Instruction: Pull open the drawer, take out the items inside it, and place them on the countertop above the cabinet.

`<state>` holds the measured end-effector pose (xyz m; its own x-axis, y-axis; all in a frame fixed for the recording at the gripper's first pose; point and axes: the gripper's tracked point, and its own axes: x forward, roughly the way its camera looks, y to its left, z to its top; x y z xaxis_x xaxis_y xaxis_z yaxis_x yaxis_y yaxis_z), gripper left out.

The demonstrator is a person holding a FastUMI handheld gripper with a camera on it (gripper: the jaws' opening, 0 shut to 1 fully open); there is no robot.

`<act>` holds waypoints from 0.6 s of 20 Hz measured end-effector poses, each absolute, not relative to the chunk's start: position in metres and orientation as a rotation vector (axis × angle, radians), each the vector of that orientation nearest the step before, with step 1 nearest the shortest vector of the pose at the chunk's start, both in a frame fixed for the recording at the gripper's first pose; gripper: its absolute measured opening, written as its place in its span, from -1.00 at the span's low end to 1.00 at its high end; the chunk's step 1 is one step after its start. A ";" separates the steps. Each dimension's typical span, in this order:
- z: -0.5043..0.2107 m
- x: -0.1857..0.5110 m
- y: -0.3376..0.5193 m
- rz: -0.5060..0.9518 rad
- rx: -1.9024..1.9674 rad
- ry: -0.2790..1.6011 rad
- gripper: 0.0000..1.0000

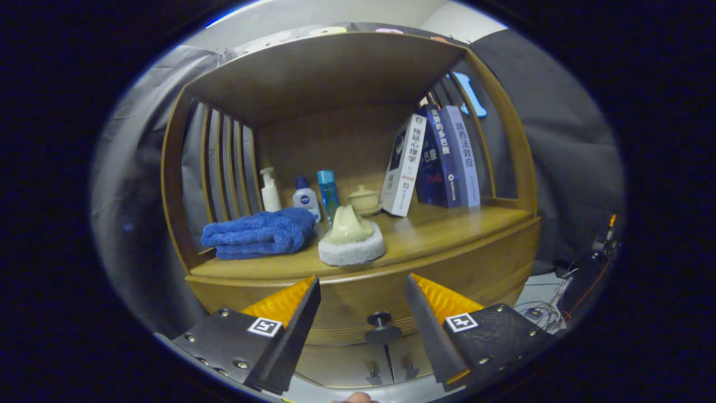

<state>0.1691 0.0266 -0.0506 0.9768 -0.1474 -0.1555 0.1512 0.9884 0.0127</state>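
Between the spread fingers sits the drawer knob [381, 322], dark and round, on the closed drawer [358, 302] front. So the gripper [362, 288] is wide open, holding nothing, fingertips level with the drawer's top edge. Beyond them, up on the countertop [436, 235]: a folded blue towel [260, 233], a pale scrubber thing on a white pad [351, 238], three bottles [305, 196], a lidded cup [364, 200] and a few leaning books [436, 159].
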 end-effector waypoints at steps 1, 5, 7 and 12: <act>-0.040 0.167 0.027 -0.155 0.021 0.140 0.82; -0.002 0.163 0.034 -0.157 0.006 0.086 0.82; 0.012 0.166 0.041 -0.148 -0.010 0.080 0.81; 0.037 0.185 0.062 -0.109 -0.011 0.083 0.82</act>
<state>0.1852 0.0621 0.0366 0.9907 -0.1089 -0.0822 0.1079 0.9940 -0.0158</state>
